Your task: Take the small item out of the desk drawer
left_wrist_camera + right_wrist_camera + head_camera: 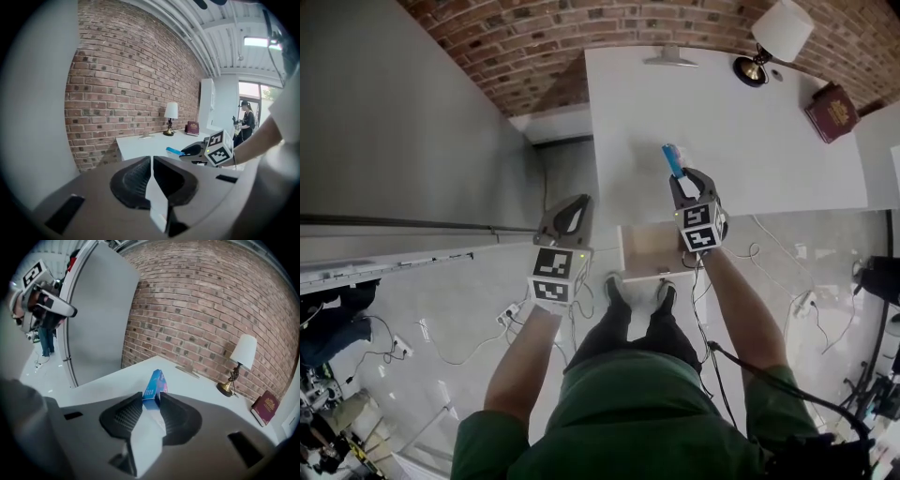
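Note:
A small blue box (674, 159) stands over the white desk (741, 122), just beyond the open drawer (652, 251). My right gripper (689, 174) is shut on its lower end; in the right gripper view the box (155, 384) sticks up between the two pads of the right gripper (151, 399). My left gripper (565, 217) hangs left of the desk over the floor, jaws together and holding nothing. In the left gripper view its fingers meet at the left gripper (152, 161), and the right gripper with the box (175, 151) shows beyond them.
A table lamp (778, 37) and a red book (832, 111) sit at the desk's far right. A tall grey cabinet (394, 122) stands to the left. Cables and power strips (511, 311) lie on the floor. A person (246, 123) stands far off.

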Demonstrator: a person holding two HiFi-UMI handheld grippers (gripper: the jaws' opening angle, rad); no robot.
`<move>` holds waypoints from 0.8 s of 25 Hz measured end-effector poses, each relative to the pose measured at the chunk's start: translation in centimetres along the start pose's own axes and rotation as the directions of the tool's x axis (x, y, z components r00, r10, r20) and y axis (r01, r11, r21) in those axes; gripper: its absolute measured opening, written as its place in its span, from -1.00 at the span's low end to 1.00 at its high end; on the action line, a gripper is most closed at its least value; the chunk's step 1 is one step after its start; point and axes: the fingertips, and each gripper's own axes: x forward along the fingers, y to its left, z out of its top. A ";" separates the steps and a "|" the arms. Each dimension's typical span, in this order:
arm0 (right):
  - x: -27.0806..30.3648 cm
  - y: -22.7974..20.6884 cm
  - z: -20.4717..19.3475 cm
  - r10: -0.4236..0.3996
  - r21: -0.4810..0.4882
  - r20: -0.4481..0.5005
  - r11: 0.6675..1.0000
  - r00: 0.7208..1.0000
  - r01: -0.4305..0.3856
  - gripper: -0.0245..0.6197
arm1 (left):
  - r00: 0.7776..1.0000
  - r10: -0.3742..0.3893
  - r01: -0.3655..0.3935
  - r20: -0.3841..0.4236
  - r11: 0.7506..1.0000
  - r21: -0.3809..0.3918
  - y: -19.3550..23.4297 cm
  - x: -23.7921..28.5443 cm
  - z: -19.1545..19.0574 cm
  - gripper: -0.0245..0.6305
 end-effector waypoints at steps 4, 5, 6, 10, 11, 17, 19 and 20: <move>0.7 2.6 -0.7 0.018 -0.082 -0.035 0.996 0.999 -0.021 -0.54 | 1.000 0.015 -0.015 -0.016 1.000 -0.021 0.6 -0.9 -1.1 -0.89; 0.9 3.3 -0.9 0.020 -0.109 -0.045 0.994 0.999 -0.025 -0.54 | 1.000 0.020 -0.020 -0.023 0.999 -0.026 0.8 -1.0 -1.5 -0.89; 1.2 3.8 -1.2 0.020 -0.133 -0.053 0.991 0.998 -0.027 -0.53 | 0.999 0.025 -0.026 -0.030 0.999 -0.031 0.9 -1.1 -1.9 -0.89; 2.2 5.3 -2.3 0.018 -0.184 -0.075 0.982 0.997 -0.032 -0.52 | 0.998 0.044 -0.046 -0.050 0.998 -0.042 1.3 -1.3 -3.5 -0.89; 2.4 5.7 -2.6 0.024 -0.188 -0.081 0.981 0.996 -0.039 -0.51 | 0.997 0.047 -0.050 -0.055 0.998 -0.044 1.4 -1.4 -3.9 -0.89; 2.7 7.3 -3.9 0.102 -0.140 -0.095 0.983 0.990 -0.115 -0.46 | 0.995 0.070 -0.074 -0.066 0.995 -0.071 1.8 -1.6 -5.0 -0.89; 2.2 7.3 -3.5 0.118 -0.113 -0.073 0.986 0.990 -0.125 -0.43 | 0.995 0.076 -0.081 -0.059 0.994 -0.074 1.8 -1.5 -4.7 -0.89; 1.9 7.1 -3.2 0.120 -0.097 -0.061 0.987 0.991 -0.126 -0.43 | 0.995 0.079 -0.083 -0.053 0.994 -0.074 1.7 -1.4 -4.5 -0.89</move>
